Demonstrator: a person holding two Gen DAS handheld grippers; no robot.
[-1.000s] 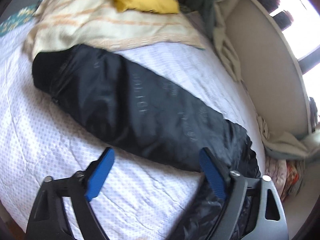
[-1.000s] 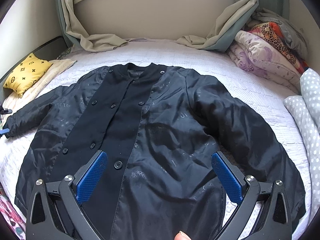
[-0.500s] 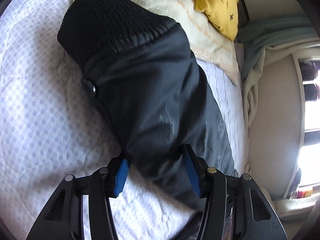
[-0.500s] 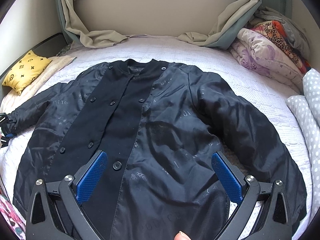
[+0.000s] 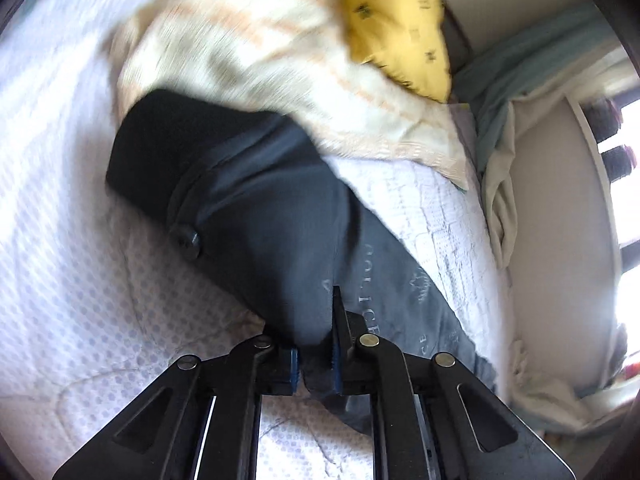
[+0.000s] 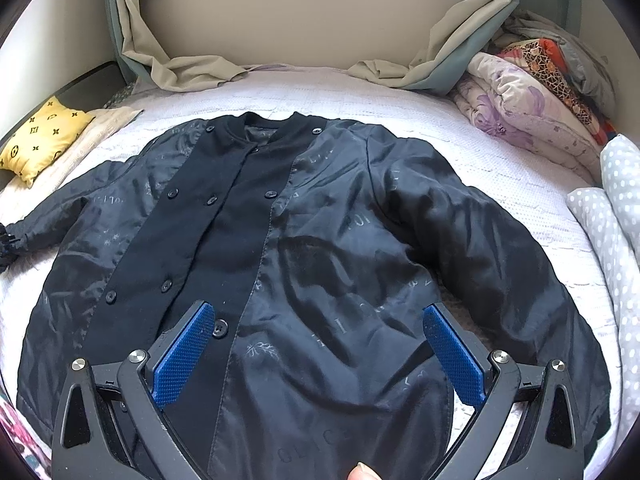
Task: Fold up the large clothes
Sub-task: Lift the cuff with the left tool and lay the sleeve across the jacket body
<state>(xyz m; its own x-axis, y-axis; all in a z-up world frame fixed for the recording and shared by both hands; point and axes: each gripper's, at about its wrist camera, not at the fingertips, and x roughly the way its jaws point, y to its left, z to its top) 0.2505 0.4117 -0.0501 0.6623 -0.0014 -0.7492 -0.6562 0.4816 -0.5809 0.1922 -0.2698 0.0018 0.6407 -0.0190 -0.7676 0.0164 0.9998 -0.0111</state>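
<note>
A large black jacket point(image 6: 304, 248) with buttons lies spread front-up on the white bedspread point(image 6: 320, 92). Its collar is at the far side, both sleeves out to the sides. My right gripper point(image 6: 316, 348) is open and empty, hovering above the jacket's lower front. My left gripper point(image 5: 314, 344) is shut on the jacket's left sleeve point(image 5: 272, 216), pinching the fabric a short way behind the knit cuff point(image 5: 160, 144). That gripper shows at the far left of the right wrist view point(image 6: 6, 240), at the sleeve end.
A yellow pillow point(image 6: 40, 140) and a cream striped blanket point(image 5: 248, 56) lie by the left sleeve. Folded quilts point(image 6: 532, 108) and a dotted duvet point(image 6: 616, 216) are stacked at the right. Curtains point(image 6: 192, 64) drape onto the bed's far edge below the window wall.
My left gripper closed fully on the sleeve behind the cuff and shifted slightly; the view is now blurred. The right gripper stayed open over the jacket, drifting slightly.
</note>
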